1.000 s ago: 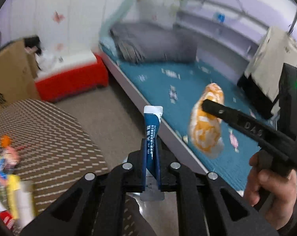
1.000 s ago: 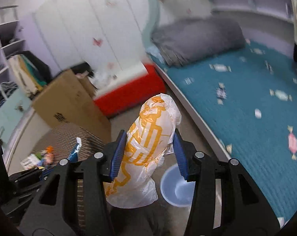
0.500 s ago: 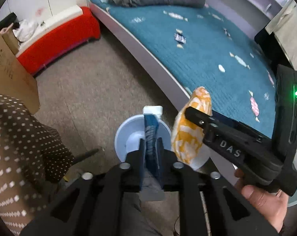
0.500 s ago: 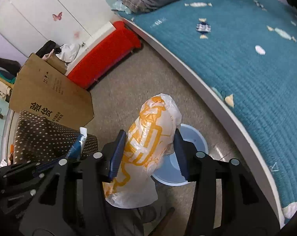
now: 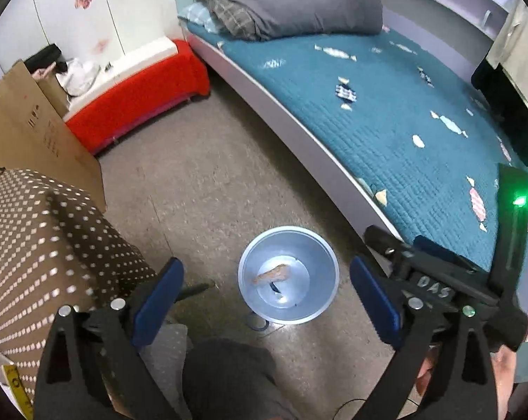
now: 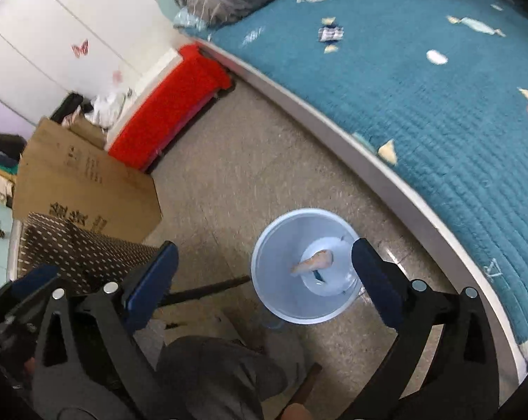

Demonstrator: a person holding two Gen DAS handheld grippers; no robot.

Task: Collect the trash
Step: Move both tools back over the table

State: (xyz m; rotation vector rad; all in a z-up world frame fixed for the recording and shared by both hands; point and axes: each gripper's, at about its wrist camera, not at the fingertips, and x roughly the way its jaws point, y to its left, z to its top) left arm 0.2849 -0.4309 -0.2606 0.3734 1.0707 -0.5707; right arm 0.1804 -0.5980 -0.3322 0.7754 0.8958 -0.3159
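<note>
A pale blue bin [image 5: 320, 301] stands on the floor by the bed. An orange-and-white bag [image 5: 272, 274] and a small blue packet [image 5: 276, 288] lie on its bottom. My left gripper [image 5: 266, 273] hangs over the bin, its jaws opening wide with nothing between them. From the right wrist, the bin [image 6: 281, 301] shows the same bag [image 6: 314, 260] inside. My right gripper [image 6: 264, 255] is above it too, its jaws opening and empty. One right finger [image 5: 386, 245] reaches in from the right in the left wrist view.
A bed with a teal quilt [image 5: 386, 122] runs along the right. A red bench [image 5: 141, 105] and a cardboard box [image 5: 29, 129] stand at the back left. A dotted brown tablecloth [image 5: 47, 245] hangs at the left. A person's grey-clad knee [image 5: 229, 378] is below.
Both grippers came down over the bin and opened. The blue packet left the left jaws and the orange-and-white bag left the right jaws; both now lie in the bin.
</note>
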